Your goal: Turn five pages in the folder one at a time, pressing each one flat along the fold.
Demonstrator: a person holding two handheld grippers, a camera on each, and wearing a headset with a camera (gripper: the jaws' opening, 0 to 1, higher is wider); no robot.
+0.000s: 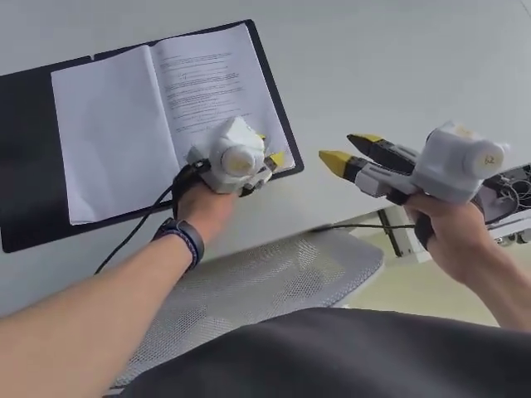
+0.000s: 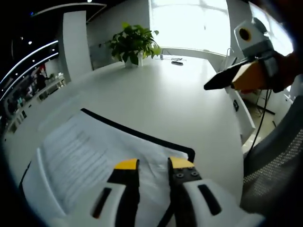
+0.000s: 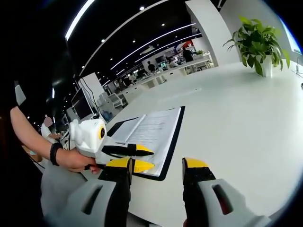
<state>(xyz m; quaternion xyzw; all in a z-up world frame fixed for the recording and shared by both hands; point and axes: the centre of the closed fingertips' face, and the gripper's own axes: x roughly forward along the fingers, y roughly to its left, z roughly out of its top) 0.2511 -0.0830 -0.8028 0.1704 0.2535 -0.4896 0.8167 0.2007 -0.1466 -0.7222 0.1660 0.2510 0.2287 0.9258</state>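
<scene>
Lining up page turn: left gripper narrowly parted over corner of right page; right gripper spread, idle. Next: pinch single sheet.

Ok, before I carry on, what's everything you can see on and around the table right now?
Black folder: one, black, lying open on the table.
White printed pages: one open spread, white, inside the folder.
White table: one, white, under the folder.
Potted plant: one, green, at the table's far end.
Grey mesh chair: one, grey, at the near table edge.
Left gripper: one, white with yellow-tipped jaws, slightly parted, over the right page's lower corner.
Right gripper: one, same colours, jaws open, held right of the folder.
</scene>
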